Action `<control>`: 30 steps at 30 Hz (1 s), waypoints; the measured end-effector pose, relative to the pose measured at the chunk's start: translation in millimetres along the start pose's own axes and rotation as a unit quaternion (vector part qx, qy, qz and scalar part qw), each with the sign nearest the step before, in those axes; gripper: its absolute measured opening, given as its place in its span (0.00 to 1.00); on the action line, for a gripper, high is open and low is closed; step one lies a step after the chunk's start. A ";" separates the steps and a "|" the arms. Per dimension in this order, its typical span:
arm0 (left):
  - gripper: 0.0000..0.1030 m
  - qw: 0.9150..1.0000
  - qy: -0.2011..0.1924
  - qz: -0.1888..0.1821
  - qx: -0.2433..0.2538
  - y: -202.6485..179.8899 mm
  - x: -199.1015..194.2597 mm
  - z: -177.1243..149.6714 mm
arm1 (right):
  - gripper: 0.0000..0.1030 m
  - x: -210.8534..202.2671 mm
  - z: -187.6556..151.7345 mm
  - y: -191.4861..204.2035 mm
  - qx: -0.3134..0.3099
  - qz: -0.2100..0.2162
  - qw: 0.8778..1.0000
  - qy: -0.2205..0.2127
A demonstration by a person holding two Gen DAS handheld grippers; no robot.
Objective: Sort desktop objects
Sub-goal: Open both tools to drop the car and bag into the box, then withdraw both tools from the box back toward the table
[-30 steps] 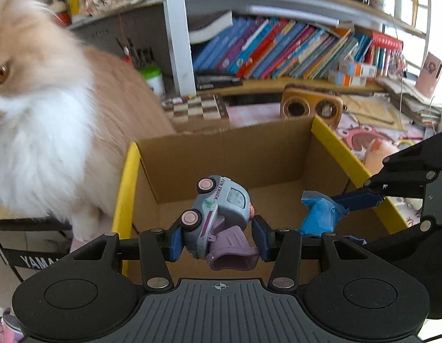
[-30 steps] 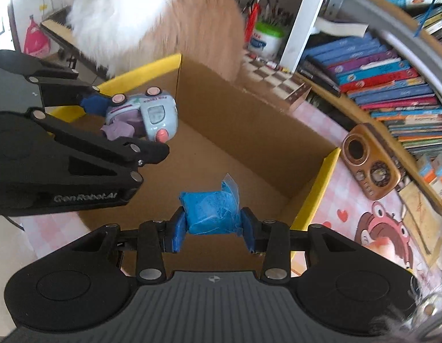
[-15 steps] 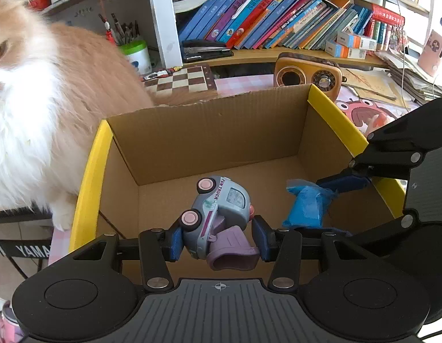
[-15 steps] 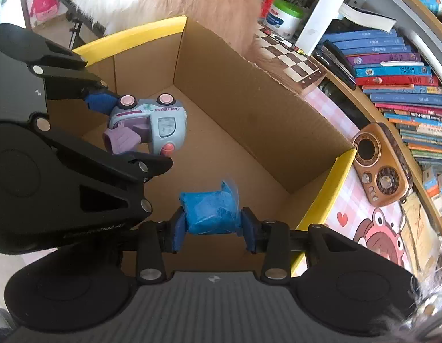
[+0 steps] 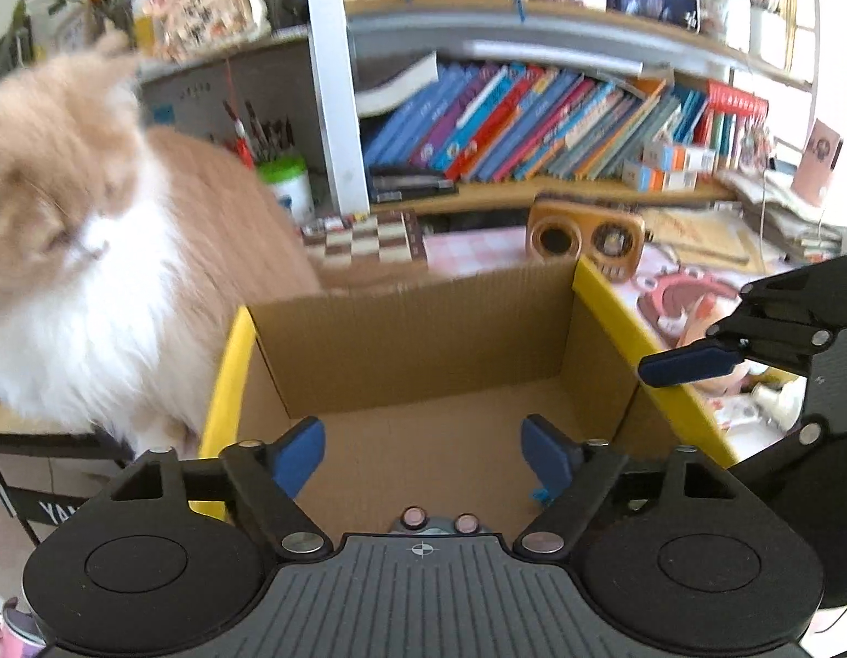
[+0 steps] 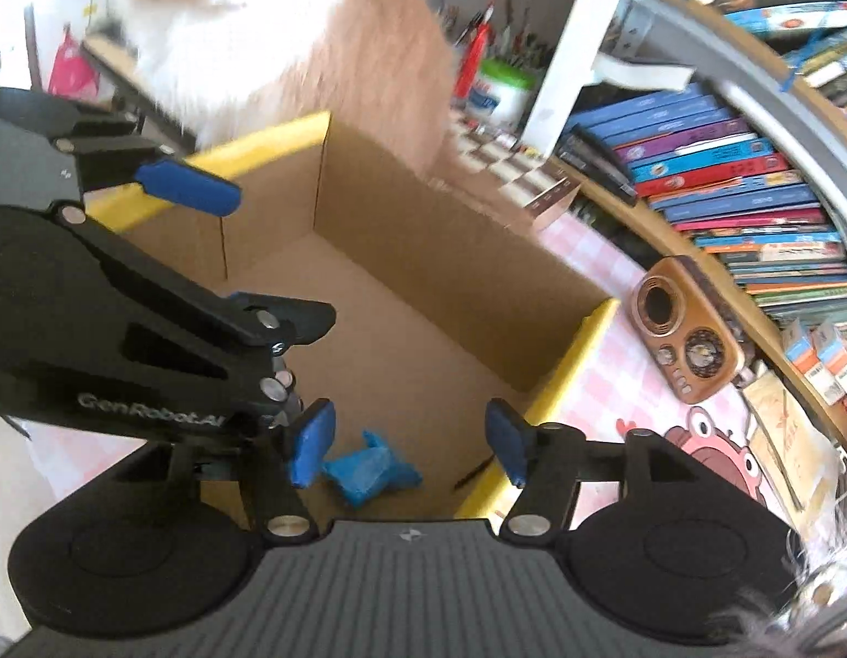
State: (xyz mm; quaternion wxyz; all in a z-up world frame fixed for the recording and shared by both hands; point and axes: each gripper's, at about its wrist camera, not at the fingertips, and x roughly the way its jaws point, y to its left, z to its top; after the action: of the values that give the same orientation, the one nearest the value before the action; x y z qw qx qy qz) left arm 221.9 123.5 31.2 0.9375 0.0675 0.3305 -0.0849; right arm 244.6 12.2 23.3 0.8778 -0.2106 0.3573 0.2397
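Both hand-held grippers are hovering over an open cardboard box (image 5: 423,340) with yellow-edged flaps. The left gripper (image 5: 423,452) is spreading its jaws, nothing between its blue pads (image 5: 297,452); just below them only the pink wheels and grey top of a toy car (image 5: 437,522) are peeking above the gripper body, the rest hidden. The right gripper (image 6: 407,441) is likewise opening, empty, above a crumpled blue packet (image 6: 368,471) lying on the box floor near the front wall, partly masked by the left-hand pad. A fluffy orange-and-white cat (image 5: 83,252), blurred and cropped at the frame edge, is sitting just beside the box's left flap. Behind, a chessboard (image 5: 368,238), a wooden-look radio (image 5: 585,238) and a shelf of books (image 5: 533,126) are showing, their titles too smeared to read.
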 end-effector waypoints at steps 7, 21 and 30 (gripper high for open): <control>0.86 0.999 -0.052 0.008 0.007 -19.3 -42.7 -2.2 | 0.70 -48.7 -23.1 0.6 0.015 -0.061 0.996 -0.065; 0.93 0.993 -0.105 -0.010 0.059 -78.5 -97.0 -18.4 | 0.73 -126.3 -95.4 -16.9 0.103 -0.119 0.979 -0.127; 0.96 0.992 -0.114 -0.003 0.054 -115.9 -110.3 -29.2 | 0.75 -155.1 -143.0 -35.6 0.155 -0.144 0.968 -0.135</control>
State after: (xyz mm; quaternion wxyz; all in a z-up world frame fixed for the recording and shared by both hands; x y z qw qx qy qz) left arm 96.0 28.2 70.0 0.9639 0.1068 0.2166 -0.1122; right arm 92.0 -135.4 49.4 0.9651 -0.0870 0.2344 0.0785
